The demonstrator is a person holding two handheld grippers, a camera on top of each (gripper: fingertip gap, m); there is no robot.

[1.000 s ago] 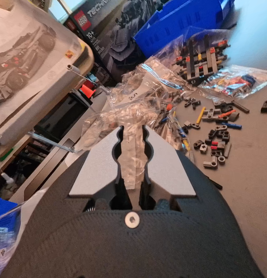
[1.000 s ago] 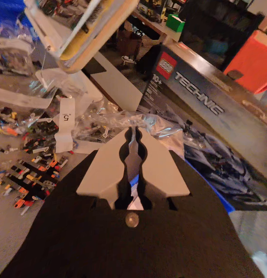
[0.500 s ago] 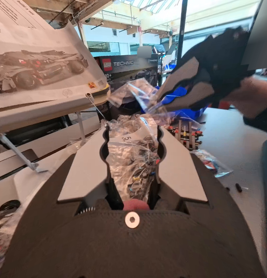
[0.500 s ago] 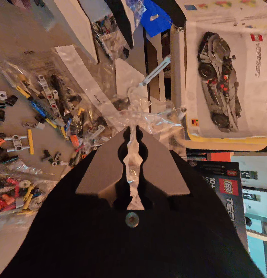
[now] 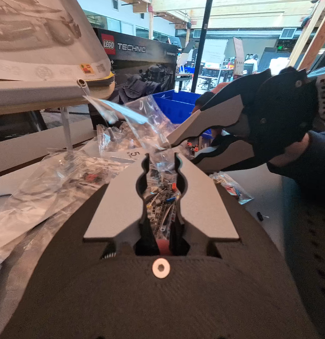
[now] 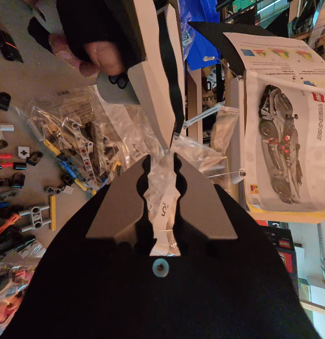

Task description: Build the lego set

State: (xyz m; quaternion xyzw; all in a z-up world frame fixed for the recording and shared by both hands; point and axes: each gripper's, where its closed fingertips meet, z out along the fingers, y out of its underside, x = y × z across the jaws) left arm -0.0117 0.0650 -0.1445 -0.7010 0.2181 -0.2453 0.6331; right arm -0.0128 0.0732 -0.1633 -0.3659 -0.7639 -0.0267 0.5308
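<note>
A crumpled clear plastic bag (image 5: 139, 119) hangs above the table between my two grippers; it also shows in the right wrist view (image 6: 191, 152). My left gripper (image 5: 161, 157) has its jaws part open with the bag's neck between the tips. My right gripper (image 6: 161, 157) faces it, jaws also part open around the same neck. In the left wrist view the right gripper (image 5: 180, 153) comes in from the right. In the right wrist view the left gripper (image 6: 171, 143) comes in from above. A bag of Lego parts (image 6: 81, 139) and loose parts (image 6: 35, 216) lie on the table.
The instruction booklet (image 5: 39, 45) rests on a raised stand at the left and shows in the right wrist view (image 6: 279, 146). The Lego box (image 5: 139, 60) and a blue bin (image 5: 176, 104) stand behind. More parts bags (image 5: 48, 183) cover the grey table (image 5: 258, 187). Only a small space, under 4 cm, lies between the two pairs of fingers.
My right gripper, shut on the bag half a second ago, has opened part way. My left gripper has narrowed from wide open and moved up to the bag's neck.
</note>
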